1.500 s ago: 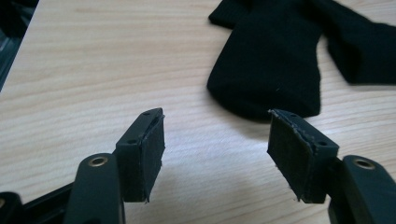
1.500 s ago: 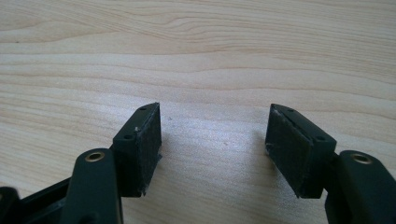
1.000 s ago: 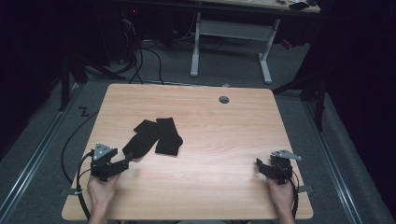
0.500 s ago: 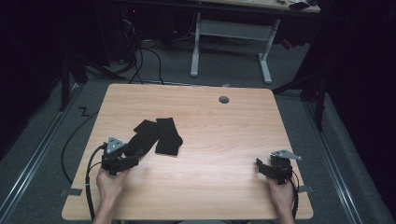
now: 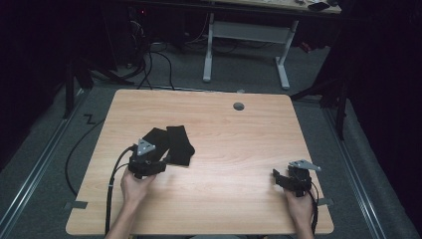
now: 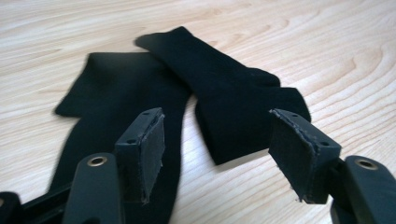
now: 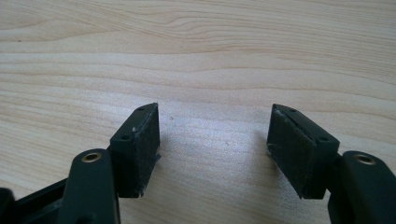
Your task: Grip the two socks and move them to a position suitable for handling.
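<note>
Two black socks lie flat side by side on the wooden table (image 5: 234, 144), left of centre. The left sock (image 6: 116, 98) (image 5: 153, 138) runs under my left gripper (image 6: 217, 140) (image 5: 157, 158), which hovers open just over the socks' near ends. The right sock (image 6: 233, 98) (image 5: 180, 144) lies between and beyond its two pads. My right gripper (image 7: 214, 140) (image 5: 279, 175) rests low near the table's front right, open, with bare wood between its pads.
A round cable hole (image 5: 239, 106) sits near the table's far edge. A cable (image 5: 112, 189) trails from the left gripper off the front edge. Beyond the table stands a white desk frame (image 5: 246, 37) on a dark floor with cables.
My left gripper has moved forward and to the right, from the front left of the table up to the near ends of the socks. The right gripper has stayed put.
</note>
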`<state>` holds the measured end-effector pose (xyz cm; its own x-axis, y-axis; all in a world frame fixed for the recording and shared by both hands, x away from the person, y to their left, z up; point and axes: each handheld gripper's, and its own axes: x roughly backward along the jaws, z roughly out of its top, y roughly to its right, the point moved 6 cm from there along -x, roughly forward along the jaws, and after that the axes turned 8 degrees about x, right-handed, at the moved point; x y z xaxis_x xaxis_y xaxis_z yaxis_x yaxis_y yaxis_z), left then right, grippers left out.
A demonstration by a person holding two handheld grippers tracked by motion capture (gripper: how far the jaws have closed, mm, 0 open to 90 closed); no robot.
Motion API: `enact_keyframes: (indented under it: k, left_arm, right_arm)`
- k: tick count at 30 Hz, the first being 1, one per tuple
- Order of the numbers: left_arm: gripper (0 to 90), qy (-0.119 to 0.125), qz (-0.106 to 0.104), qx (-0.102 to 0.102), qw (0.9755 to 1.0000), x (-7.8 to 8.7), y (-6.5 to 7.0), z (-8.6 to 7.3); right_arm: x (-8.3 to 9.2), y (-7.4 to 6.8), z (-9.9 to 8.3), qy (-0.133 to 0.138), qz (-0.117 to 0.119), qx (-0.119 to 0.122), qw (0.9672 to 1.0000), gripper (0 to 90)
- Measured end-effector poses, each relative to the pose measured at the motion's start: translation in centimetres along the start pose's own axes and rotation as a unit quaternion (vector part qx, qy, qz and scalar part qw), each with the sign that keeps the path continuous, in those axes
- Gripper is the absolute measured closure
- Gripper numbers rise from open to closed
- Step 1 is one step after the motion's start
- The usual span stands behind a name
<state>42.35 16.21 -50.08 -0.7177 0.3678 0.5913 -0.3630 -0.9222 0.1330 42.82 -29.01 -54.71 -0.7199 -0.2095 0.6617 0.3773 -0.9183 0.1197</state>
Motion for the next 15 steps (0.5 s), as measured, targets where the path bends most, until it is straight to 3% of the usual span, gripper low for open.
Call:
enact_keyframes:
  k: [10,15]
  left_arm:
    - [36.7,-0.025,-0.002,-0.023,0.9994,-3.2,1.9,1.8]
    - [37.7,-0.031,0.0,-0.017,0.9994,-4.5,2.0,1.8]
  right_arm:
    - [0.0,0.0,0.0,0.0,0.001,0.001,1.0,34.5]
    - [0.0,0.0,0.0,0.0,0.001,0.001,1.0,34.5]
